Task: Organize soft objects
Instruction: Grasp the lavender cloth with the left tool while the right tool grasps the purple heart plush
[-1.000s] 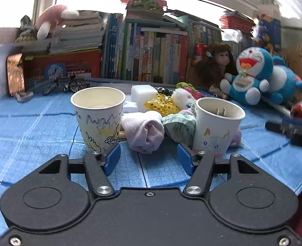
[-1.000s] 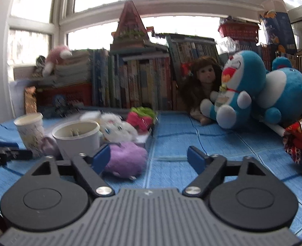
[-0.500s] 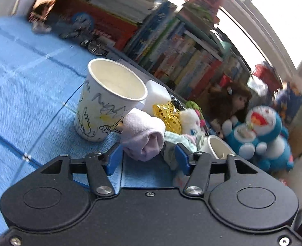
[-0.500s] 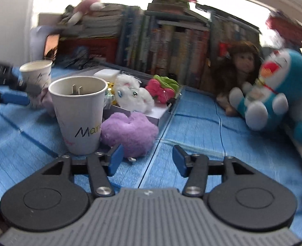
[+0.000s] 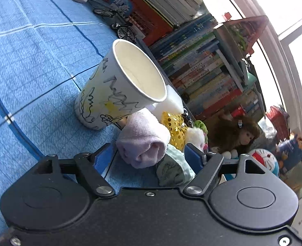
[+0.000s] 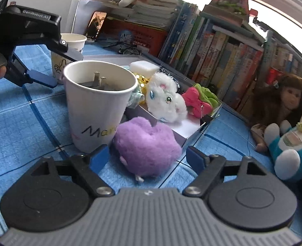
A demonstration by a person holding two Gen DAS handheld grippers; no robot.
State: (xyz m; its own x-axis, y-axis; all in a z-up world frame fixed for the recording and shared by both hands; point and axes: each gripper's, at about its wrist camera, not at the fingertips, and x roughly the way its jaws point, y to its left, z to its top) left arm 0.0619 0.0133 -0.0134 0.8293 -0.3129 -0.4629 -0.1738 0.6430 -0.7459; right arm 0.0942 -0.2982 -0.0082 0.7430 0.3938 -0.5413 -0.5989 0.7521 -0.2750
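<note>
In the left wrist view my left gripper (image 5: 148,156) stands open, jaws still opening. A rolled pale pink cloth (image 5: 144,143) lies between the blue pads without touching them, and a mint green cloth (image 5: 173,170) sits by the right pad. A scribbled paper cup (image 5: 120,86) stands just beyond. In the right wrist view my right gripper (image 6: 147,157) is open and opening around a purple plush (image 6: 146,143) on the blue cloth. A white cup (image 6: 97,106) with pens stands left of it. The left gripper (image 6: 65,69) shows at the far left.
A shallow white tray (image 6: 189,129) behind the purple plush holds a white furry toy (image 6: 165,100), a pink and green item (image 6: 200,100), a gold sequin piece (image 5: 174,127) and a white sponge (image 6: 144,67). Books (image 6: 212,47), a doll (image 6: 284,102) and a blue plush (image 6: 294,145) line the back.
Both grippers rolled and came closer to the pile. The left now straddles the pink cloth and the right straddles the purple plush. Both sets of jaws narrowed slightly, then spread wider.
</note>
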